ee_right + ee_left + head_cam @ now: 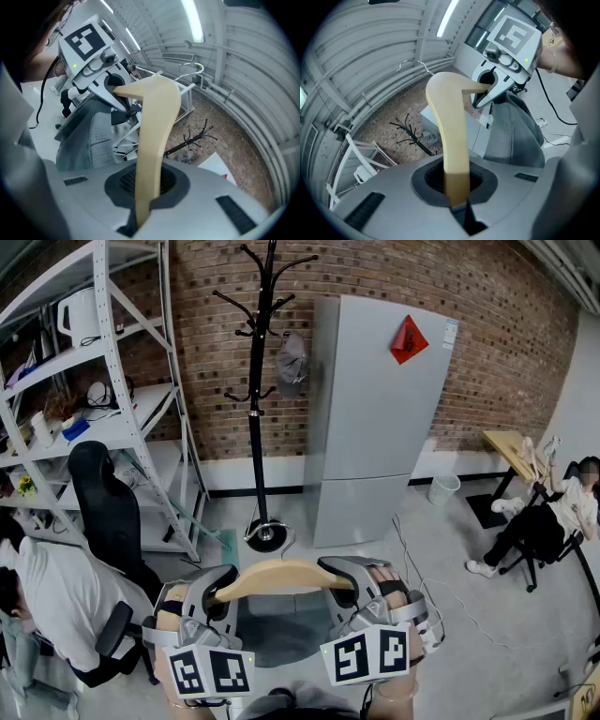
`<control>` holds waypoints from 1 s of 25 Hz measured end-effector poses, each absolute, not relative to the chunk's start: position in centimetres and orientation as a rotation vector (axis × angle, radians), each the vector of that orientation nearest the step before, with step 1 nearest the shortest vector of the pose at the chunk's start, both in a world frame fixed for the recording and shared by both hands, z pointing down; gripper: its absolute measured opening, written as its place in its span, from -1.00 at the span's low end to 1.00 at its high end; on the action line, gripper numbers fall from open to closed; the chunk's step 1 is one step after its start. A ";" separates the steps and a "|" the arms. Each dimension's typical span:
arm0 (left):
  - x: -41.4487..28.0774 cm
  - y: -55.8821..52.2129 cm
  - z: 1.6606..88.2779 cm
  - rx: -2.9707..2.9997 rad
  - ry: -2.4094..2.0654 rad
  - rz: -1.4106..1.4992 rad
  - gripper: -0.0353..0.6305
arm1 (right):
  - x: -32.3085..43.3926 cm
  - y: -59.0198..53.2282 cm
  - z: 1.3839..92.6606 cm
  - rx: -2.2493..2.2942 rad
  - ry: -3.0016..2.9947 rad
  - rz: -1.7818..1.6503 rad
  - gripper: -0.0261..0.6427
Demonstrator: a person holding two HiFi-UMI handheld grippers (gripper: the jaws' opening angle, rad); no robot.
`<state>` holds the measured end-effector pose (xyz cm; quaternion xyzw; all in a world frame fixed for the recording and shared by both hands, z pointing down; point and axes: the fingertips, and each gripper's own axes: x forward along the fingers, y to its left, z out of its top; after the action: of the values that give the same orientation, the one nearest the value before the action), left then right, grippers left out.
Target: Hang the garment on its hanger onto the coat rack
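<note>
A pale wooden hanger [281, 576] is held level in front of me, with a grey garment [274, 632] hanging below it. My left gripper [221, 596] is shut on its left arm and my right gripper [341, 585] on its right arm. In the left gripper view the hanger [451, 136] rises from the closed jaws, its metal hook [415, 65] above and the garment [513, 133] beside it. The right gripper view shows the hanger [154, 136] clamped the same way. The black coat rack [259, 381] stands ahead against the brick wall, well apart from the hanger.
A grey cap [291, 358] hangs on the rack. A grey cabinet [375, 418] stands to its right, a white shelf unit [112, 381] and a black office chair [108, 512] to its left. One person [47, 601] sits at the left, another [553, 521] at the right.
</note>
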<state>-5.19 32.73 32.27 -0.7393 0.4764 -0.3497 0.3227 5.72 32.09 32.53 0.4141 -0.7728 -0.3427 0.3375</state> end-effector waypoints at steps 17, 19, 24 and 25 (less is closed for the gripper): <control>-4.1 31.4 32.7 -1.921 1.264 -0.912 -0.86 | 6.8 30.9 33.0 1.078 -2.008 -0.886 -0.87; -3.7 31.0 32.7 -1.912 1.272 -0.916 -0.86 | 7.1 30.5 33.0 1.067 -2.017 -0.887 -0.87; -2.8 29.5 32.6 -1.871 1.307 -0.895 -0.86 | 8.0 28.8 33.1 1.062 -2.027 -0.918 -0.87; -2.8 29.2 32.7 -1.865 1.319 -0.893 -0.86 | 8.0 28.5 33.2 1.056 -2.028 -0.924 -0.87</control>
<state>-2.82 29.17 32.75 -0.7158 0.5061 -0.3427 0.3378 8.00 28.46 33.16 0.4042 -0.7759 -0.3534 0.3312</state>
